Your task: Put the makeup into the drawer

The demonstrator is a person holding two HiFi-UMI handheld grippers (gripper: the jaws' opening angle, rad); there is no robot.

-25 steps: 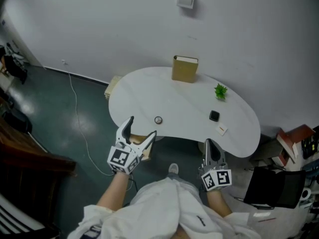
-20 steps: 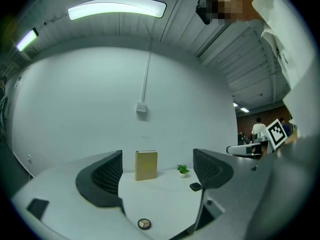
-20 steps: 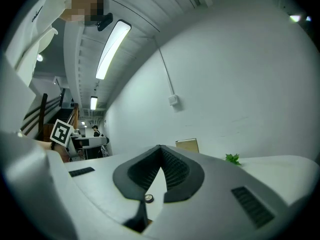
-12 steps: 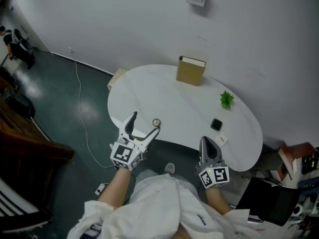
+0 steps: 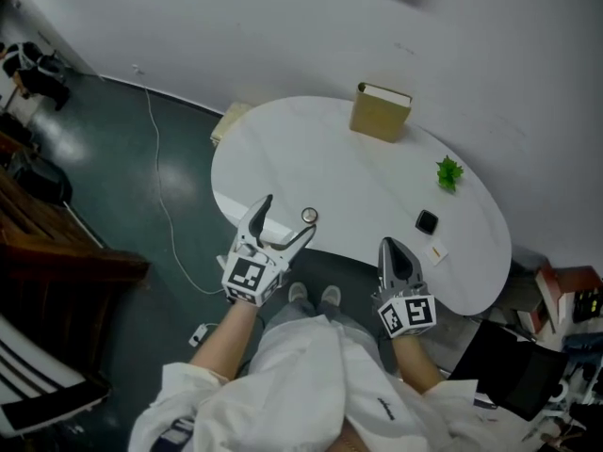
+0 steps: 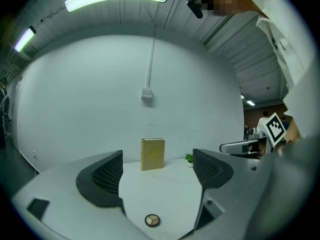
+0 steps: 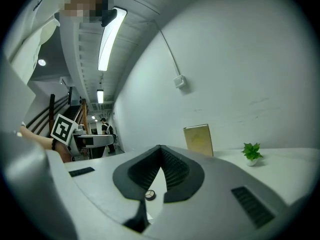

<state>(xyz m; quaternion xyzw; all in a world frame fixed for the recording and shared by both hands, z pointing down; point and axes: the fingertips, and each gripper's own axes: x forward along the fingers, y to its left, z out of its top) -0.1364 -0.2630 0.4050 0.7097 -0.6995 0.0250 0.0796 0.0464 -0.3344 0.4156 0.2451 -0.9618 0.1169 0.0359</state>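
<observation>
- Head view: the makeup compact lies near the front edge of the rounded white surface. We see it by the tips of the left hand-held gripper, whose 2 jaws stand wide apart. The right hand-held gripper hovers at the same edge, well apart from it, jaws together. Bare surface separates the compact from the tan book and plant at the back.
- Left gripper view: the compact sits low between the spread jaws, touching neither. The book's cover mark is too faint to read.
- Right gripper view: the jaws meet at their tips, holding nothing. We glimpse the compact through the gap below them.
</observation>
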